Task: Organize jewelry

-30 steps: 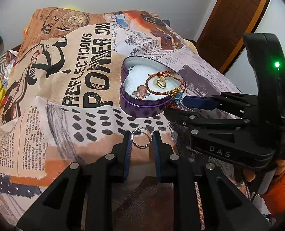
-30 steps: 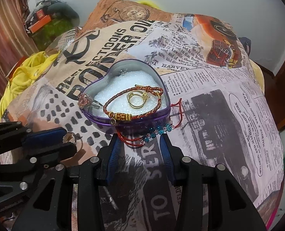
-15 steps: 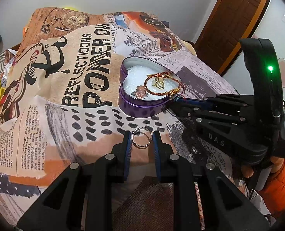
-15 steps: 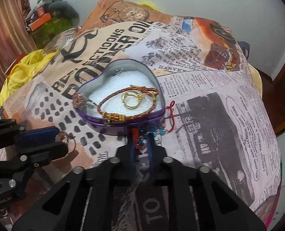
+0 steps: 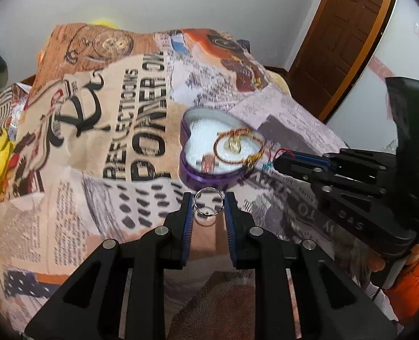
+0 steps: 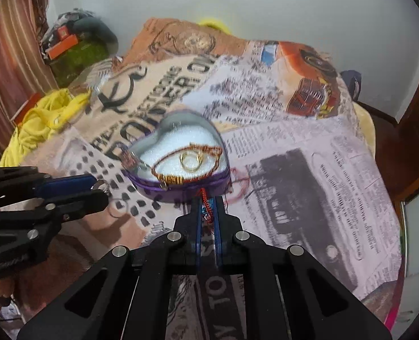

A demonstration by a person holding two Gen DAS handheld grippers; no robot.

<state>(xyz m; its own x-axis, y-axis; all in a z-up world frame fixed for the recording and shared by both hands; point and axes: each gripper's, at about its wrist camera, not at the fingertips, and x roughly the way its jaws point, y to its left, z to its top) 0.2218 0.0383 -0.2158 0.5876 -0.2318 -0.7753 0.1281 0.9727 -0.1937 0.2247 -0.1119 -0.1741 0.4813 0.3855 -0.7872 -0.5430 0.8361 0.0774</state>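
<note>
A purple heart-shaped tin (image 5: 209, 177) (image 6: 181, 188) with white padding sits on the printed cloth. In it lie a braided red-gold bracelet (image 5: 239, 148) (image 6: 186, 163), a gold ring (image 6: 191, 160) and a pink-stone ring (image 5: 208, 164). My left gripper (image 5: 208, 205) (image 6: 97, 188) is shut on a silver ring (image 5: 208, 201), held just above the cloth in front of the tin. My right gripper (image 6: 207, 211) (image 5: 277, 163) is shut on a red string bracelet with blue beads (image 6: 205, 201), lifted beside the tin's near right side.
The printed cloth (image 5: 110, 130) covers a raised bed-like surface. Yellow fabric (image 6: 39, 121) lies at its left edge. A wooden door (image 5: 342, 36) stands at the right, a white wall behind.
My right gripper closed on the red beaded bracelet and lifted it off the cloth. My left gripper rose with the silver ring and moved closer to the tin.
</note>
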